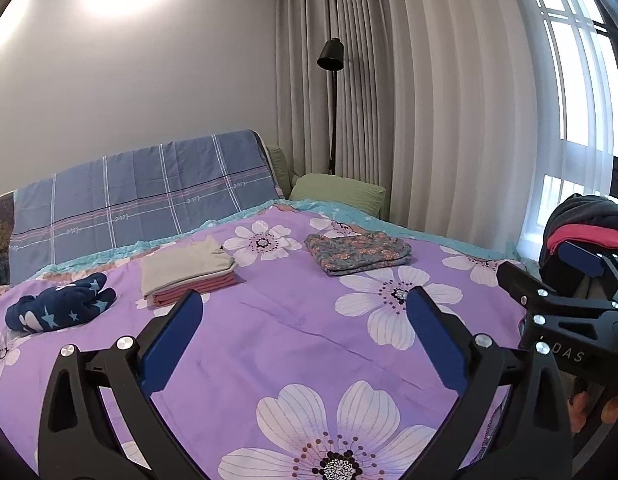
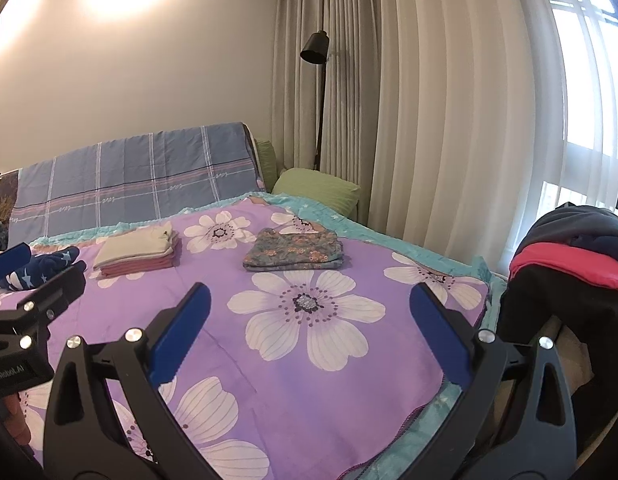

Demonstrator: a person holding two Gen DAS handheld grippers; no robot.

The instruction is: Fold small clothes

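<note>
**Two open hand-held grippers above a bed with three lots of small clothes**

A bed fills both views, covered by a purple bedspread [image 1: 293, 320] printed with large white flowers and edged in turquoise.

Two hand-held grippers hover over its near half. The left hand-held gripper [image 1: 305, 300] has its two blue-padded fingers spread wide, grasping nothing. The right hand-held gripper [image 2: 309, 294] is likewise released, fingers wide apart and empty. Each also shows at the edge of the other's camera view.

Three lots of clothing lie in a row across the far half of the bed, each well apart from the next and from the grippers:
- On the left, one dark blue garment with pale stars [image 1: 61, 304], loosely rolled or bunched, not flat.
- In the middle, one neat stack of folded clothes [image 1: 189, 274], a beige piece on top of pink ones; the number of pink layers cannot be told.
- On the right, one folded floral garment [image 1: 359, 252] in grey-blue and orange.

Off the bed's right edge sits a heap of dark and red clothing [image 2: 577, 256]; what it rests on is unclear.

Behind the bed are one blue plaid cover [image 1: 141, 192], one green pillow [image 1: 341, 192], one black floor lamp [image 1: 333, 80] and pale curtains [image 1: 449, 100].
</note>
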